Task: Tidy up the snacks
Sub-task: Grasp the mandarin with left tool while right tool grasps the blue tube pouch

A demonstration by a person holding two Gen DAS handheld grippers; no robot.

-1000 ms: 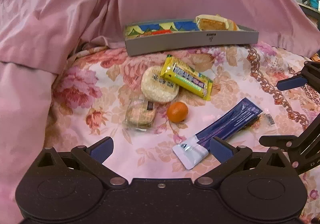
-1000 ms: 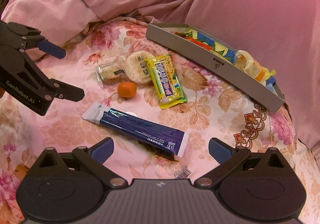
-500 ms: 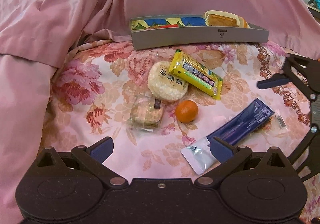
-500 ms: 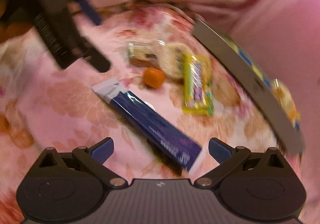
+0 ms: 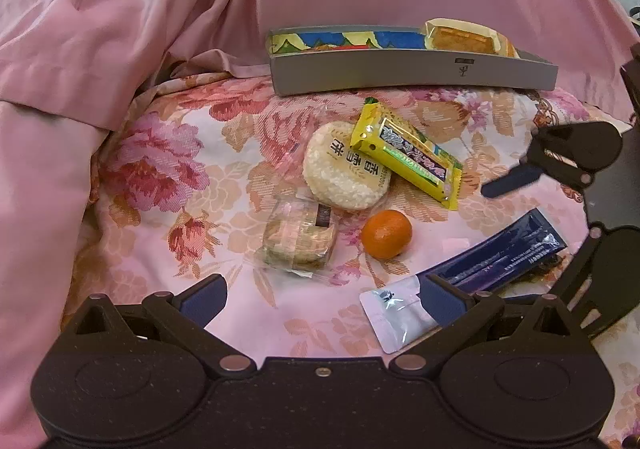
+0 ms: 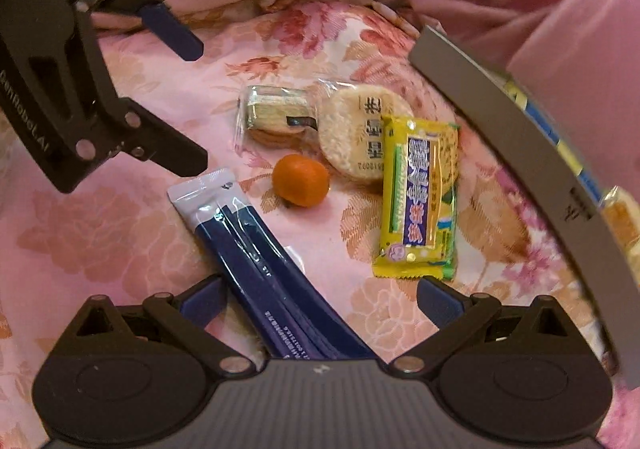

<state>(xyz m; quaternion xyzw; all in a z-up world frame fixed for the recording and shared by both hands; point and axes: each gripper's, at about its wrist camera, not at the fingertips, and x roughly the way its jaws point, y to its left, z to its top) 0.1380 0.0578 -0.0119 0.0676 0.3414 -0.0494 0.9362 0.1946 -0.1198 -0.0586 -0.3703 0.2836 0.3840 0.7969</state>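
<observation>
Between my right gripper's (image 6: 320, 299) wide-open fingers lies one end of the long blue packet (image 6: 256, 249). The fingers are on each side of it but not squeezing it, so it lies flat on the flowery cloth (image 6: 100, 233). I think I am about to pick it up.

My left gripper (image 5: 322, 295) is wide open too and holds nothing. It hovers low over the cloth, and its right finger hides part of the blue packet's clear end.

A little farther out sits the small orange (image 5: 386, 233), and just beside it a cookie in a clear wrapper (image 5: 300, 239). Past those is the round rice cracker (image 5: 344, 171), with the yellow bar (image 5: 406, 157) leaning on its edge.

At the back is the gray tray (image 5: 412, 69). Only one snack, a wrapped cake (image 5: 464, 39), is inside, at the right end. So I think the job has just begun: one snack is put away, and five wait on the cloth.
</observation>
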